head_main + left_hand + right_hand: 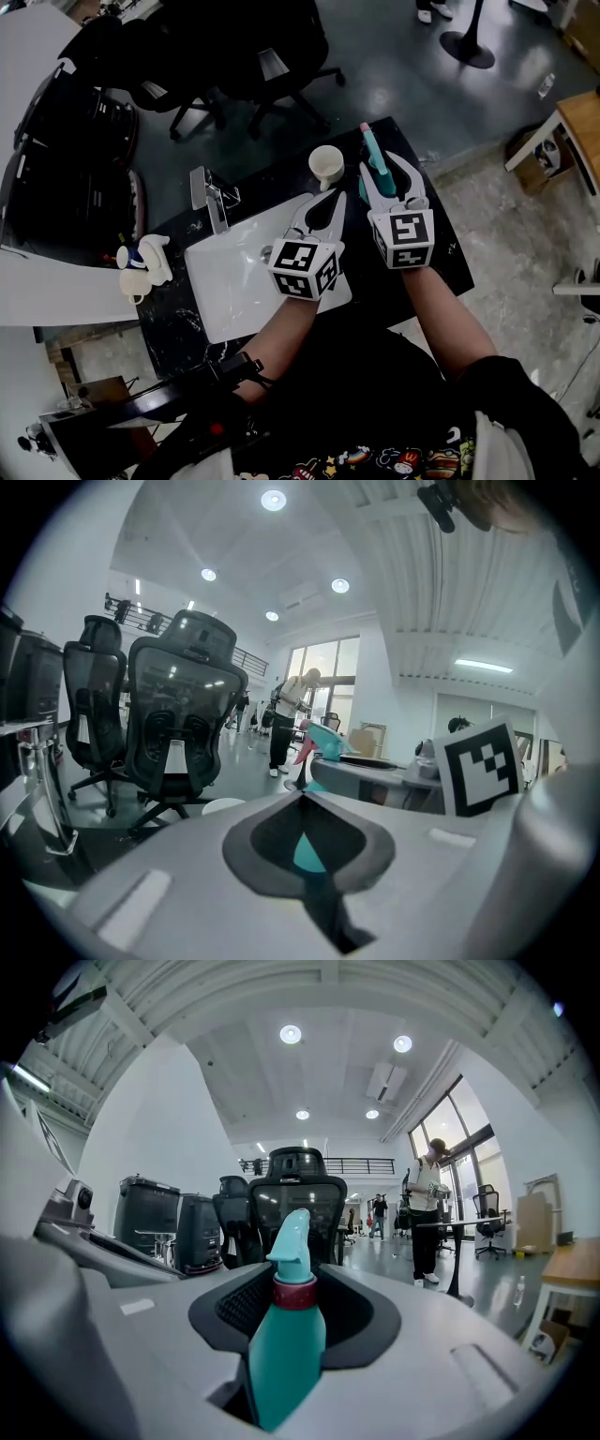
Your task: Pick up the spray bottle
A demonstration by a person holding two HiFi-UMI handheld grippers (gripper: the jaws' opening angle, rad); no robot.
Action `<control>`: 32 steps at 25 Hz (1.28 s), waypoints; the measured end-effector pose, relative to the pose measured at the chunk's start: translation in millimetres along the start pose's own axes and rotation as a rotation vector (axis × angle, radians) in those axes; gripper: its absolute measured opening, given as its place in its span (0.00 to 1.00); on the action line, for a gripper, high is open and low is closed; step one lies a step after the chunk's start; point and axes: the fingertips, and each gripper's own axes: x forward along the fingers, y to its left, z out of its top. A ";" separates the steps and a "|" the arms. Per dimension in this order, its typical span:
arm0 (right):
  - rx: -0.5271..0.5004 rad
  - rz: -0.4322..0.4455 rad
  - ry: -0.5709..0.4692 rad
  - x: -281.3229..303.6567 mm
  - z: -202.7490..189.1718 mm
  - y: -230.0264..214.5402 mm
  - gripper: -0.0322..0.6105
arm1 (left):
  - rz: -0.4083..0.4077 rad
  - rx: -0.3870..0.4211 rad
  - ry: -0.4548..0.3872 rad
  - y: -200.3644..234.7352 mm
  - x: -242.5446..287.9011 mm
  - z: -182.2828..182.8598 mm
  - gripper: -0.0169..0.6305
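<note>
Now the right claw (382,171) is shut on the bottle (372,148). It pinches the blue-green body just under the red ring (298,1293). The bottle stands up straight between the jaws, over the far side of the black counter (441,253), near a white cup (326,167). It may be a bit off the counter, but that is hard to see. The left claw (323,202) is closed and holds nothing. It is by the far edge of the white sink (220,281), just beside the right claw.
</note>
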 end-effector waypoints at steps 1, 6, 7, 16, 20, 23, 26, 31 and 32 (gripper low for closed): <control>-0.002 -0.002 -0.004 -4.7 2.3 2.4 0.32 | -0.003 0.004 -0.006 -1.3 -3.3 1.9 0.03; -0.008 -0.018 -0.021 -33.1 12.3 19.4 0.32 | -0.019 0.021 -0.035 -8.9 -25.6 8.0 0.03; -0.009 -0.022 -0.024 -39.4 14.6 23.1 0.32 | -0.022 0.025 -0.039 -10.6 -30.7 9.1 0.03; -0.014 -0.058 -0.047 -101.3 33.1 59.5 0.32 | -0.054 0.054 -0.085 -28.5 -79.2 18.7 0.03; -0.011 -0.077 -0.051 -131.0 36.2 74.5 0.32 | -0.067 0.065 -0.105 -36.4 -99.0 19.6 0.03; -0.014 -0.088 -0.053 -149.0 36.2 85.6 0.32 | -0.069 0.067 -0.124 -37.7 -111.8 20.1 0.03; 0.004 -0.100 -0.063 -163.9 37.1 97.8 0.32 | -0.072 0.064 -0.137 -38.2 -125.9 18.4 0.03; 0.010 -0.118 -0.065 -185.1 37.9 119.3 0.32 | -0.075 0.063 -0.149 -39.0 -153.1 14.2 0.03; 0.007 -0.122 -0.064 -188.7 37.5 123.7 0.32 | -0.075 0.062 -0.151 -38.7 -158.8 13.4 0.03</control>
